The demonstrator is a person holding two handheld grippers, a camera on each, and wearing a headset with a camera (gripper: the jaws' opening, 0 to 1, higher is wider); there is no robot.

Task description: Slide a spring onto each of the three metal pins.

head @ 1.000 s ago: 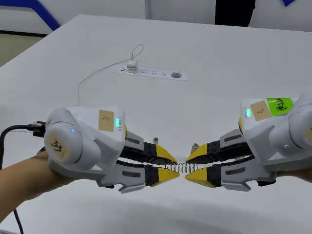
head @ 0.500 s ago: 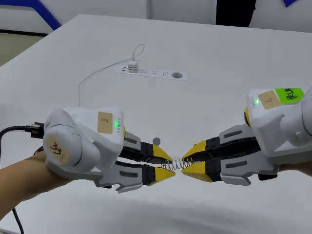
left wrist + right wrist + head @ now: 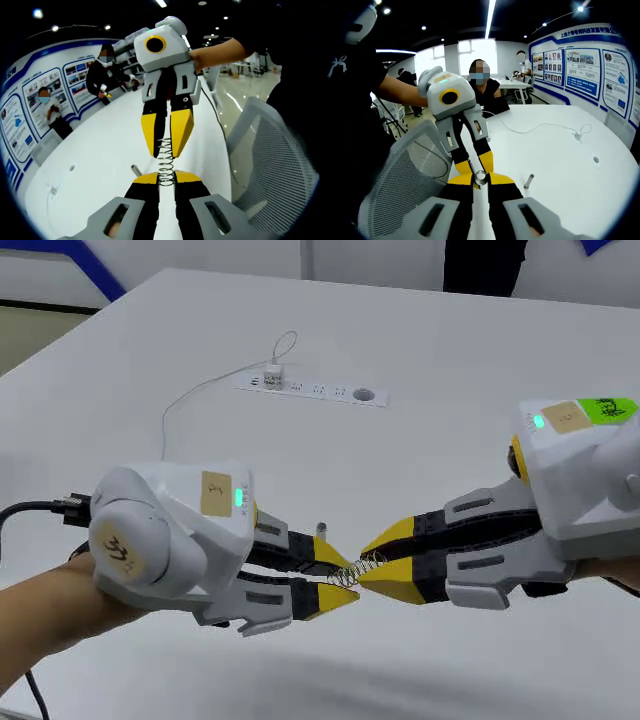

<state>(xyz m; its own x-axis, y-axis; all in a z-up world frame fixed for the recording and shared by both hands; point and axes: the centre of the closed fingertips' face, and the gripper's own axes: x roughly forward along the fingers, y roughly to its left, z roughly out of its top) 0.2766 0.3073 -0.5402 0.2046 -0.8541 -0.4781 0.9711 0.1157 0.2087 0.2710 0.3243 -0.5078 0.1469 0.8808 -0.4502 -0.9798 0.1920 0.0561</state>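
Observation:
A small coil spring (image 3: 358, 568) hangs in the air between my two grippers, tilted up to the right. My left gripper (image 3: 346, 585) is shut on its lower end, my right gripper (image 3: 366, 572) on its upper end. The left gripper view has the spring (image 3: 165, 162) running from its own yellow tips (image 3: 165, 179) up to the right gripper (image 3: 166, 147). From the right gripper view the spring (image 3: 480, 176) is end-on at the jaw tips (image 3: 480, 180), with the left gripper (image 3: 476, 167) facing it. One upright metal pin (image 3: 320, 531) stands on the white table just behind the tips.
A white power strip (image 3: 310, 390) with a plug and looped cable lies at the far middle of the table (image 3: 450, 350). A mesh chair (image 3: 270, 165) stands beside the table. Several people are in the background of the gripper views.
The right gripper has moved left and closer to the left one. The spring, level before, now slants up to the right and looks shorter.

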